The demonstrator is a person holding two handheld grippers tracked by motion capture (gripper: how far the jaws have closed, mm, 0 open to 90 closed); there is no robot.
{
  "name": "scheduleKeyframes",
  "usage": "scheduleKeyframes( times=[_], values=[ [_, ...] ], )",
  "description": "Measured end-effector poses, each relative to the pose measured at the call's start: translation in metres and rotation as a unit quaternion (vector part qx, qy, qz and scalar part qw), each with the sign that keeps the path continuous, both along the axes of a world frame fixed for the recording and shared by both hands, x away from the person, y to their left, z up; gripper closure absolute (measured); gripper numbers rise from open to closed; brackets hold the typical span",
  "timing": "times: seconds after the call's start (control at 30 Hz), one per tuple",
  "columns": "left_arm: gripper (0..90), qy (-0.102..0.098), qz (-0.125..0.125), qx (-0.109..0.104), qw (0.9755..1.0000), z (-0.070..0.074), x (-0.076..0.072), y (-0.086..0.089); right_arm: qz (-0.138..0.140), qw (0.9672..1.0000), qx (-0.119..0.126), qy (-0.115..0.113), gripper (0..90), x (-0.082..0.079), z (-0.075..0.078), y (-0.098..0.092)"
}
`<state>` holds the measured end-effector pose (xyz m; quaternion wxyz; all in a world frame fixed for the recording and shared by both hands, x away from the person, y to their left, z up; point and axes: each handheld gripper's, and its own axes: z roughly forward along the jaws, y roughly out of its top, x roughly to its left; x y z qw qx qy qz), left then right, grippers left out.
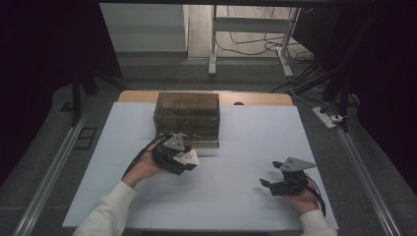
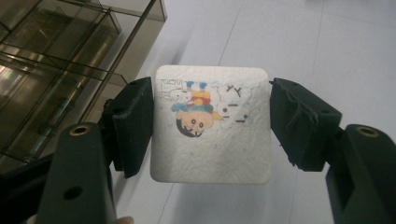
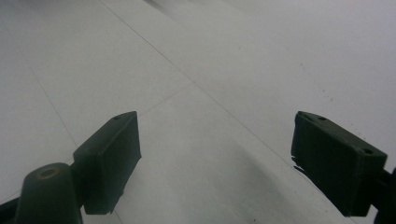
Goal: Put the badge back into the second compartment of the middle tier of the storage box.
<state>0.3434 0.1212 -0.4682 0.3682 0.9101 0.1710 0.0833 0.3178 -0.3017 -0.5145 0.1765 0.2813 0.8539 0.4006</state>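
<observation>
Gripping a white square card (image 2: 211, 126) by its two side edges, the left gripper (image 1: 183, 158) holds it just in front of the smoky clear box (image 1: 187, 117) that stands at the middle of the counter (image 1: 246, 196). In the left gripper view the card sits squarely between the two black jaws, both pressed to its edges, and a small coloured cartoon drawing (image 2: 201, 109) on its face appears upside down; the box's glassy compartments show at the upper left, close to the card but not touching it. The right gripper (image 1: 268, 185) rests well apart near the counter's right front corner, its jaws spread wide with nothing between them, over bare white surface in the right gripper view.
</observation>
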Motion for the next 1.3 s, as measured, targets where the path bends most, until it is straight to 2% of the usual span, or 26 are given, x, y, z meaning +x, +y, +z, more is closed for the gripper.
scheduleKeyframes(
  times=[0.2, 0.9, 1.3],
  values=[
    [32.7, -0.010, 0.009, -0.011, 0.9999, 0.004, -0.001, 0.002, 0.000, 1.0000, 0.001, 0.000, 15.3, 0.000, 0.000, 0.000],
    [32.7, -0.021, 0.042, -0.037, 0.9982, 0.014, 0.001, 0.017, -0.001, 1.0000, 0.001, 0.000, 15.3, 0.000, 0.000, 0.000],
    [32.7, -0.023, 0.085, -0.057, 0.9946, 0.018, 0.005, 0.025, -0.003, 1.0000, 0.004, -0.001, 15.3, 0.000, 0.000, 0.000]
  ],
)
